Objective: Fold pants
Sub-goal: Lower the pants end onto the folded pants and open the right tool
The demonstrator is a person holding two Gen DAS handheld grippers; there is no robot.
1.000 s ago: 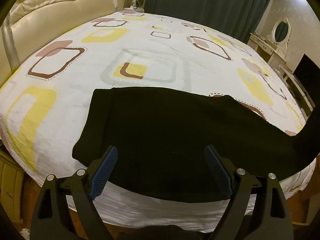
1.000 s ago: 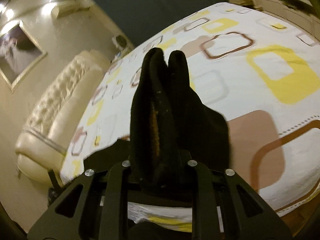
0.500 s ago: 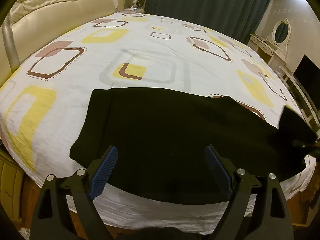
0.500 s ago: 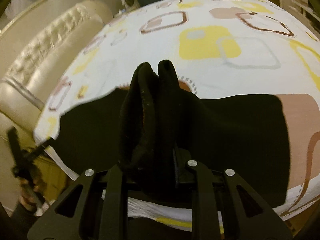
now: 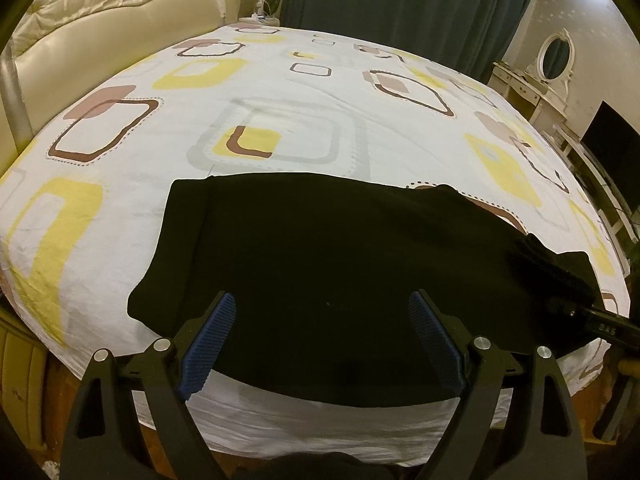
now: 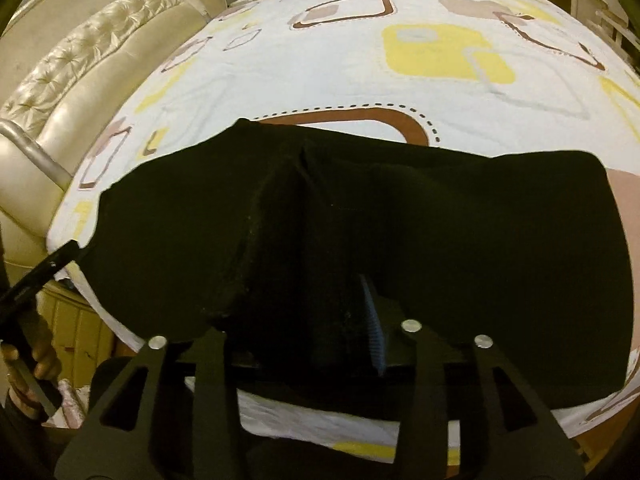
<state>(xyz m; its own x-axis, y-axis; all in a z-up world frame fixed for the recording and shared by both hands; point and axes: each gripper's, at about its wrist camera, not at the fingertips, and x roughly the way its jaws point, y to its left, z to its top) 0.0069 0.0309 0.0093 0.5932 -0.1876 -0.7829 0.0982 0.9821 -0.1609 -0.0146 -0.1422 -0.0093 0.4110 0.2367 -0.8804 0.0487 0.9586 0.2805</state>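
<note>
We're seeing the black pants lying flat on the bed, near its front edge. Left tool is hovering w/ fingers spread wide, holding nothing, over the pants' near hem. Right tool, at 3 o'clock in left view, is clamping a bunched ridge of the pants' fabric.

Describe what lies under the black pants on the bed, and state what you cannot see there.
The black pants lie on the patterned bedsheet, which shows all around them. The sheet beneath is covered. The right gripper pinches a fold; the left gripper is open.
</note>
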